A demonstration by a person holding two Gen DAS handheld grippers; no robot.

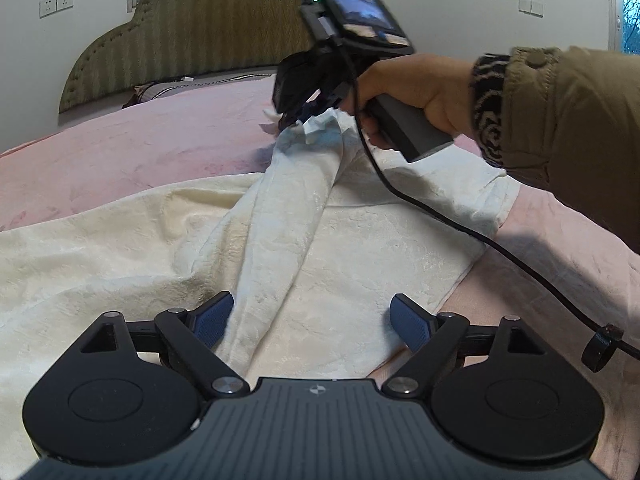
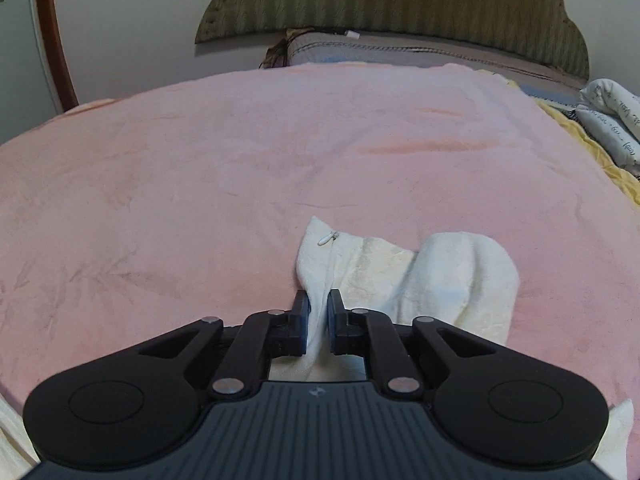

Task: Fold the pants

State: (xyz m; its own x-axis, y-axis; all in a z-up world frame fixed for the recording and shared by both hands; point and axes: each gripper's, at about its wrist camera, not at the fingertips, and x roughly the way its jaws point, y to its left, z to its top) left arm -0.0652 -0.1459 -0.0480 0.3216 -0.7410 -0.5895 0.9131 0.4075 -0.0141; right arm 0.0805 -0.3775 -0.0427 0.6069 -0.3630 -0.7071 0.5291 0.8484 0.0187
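Cream-white textured pants (image 1: 304, 232) lie spread on a pink bed cover (image 1: 132, 148). My left gripper (image 1: 314, 320) is open, low over the pants, with a raised ridge of cloth running between its blue pads (image 1: 214, 318). My right gripper (image 1: 298, 120) shows in the left wrist view, held by a hand, pinching the far end of that ridge and lifting it. In the right wrist view my right gripper (image 2: 318, 312) is shut on a fold of the pants (image 2: 404, 276) near a zipper pull (image 2: 328, 237).
A padded olive headboard (image 1: 192, 32) stands against the far wall. A grey pillow edge (image 2: 400, 50) lies below it. Rolled white bedding (image 2: 612, 120) sits at the right. A black cable (image 1: 500, 248) trails from the right gripper across the pants.
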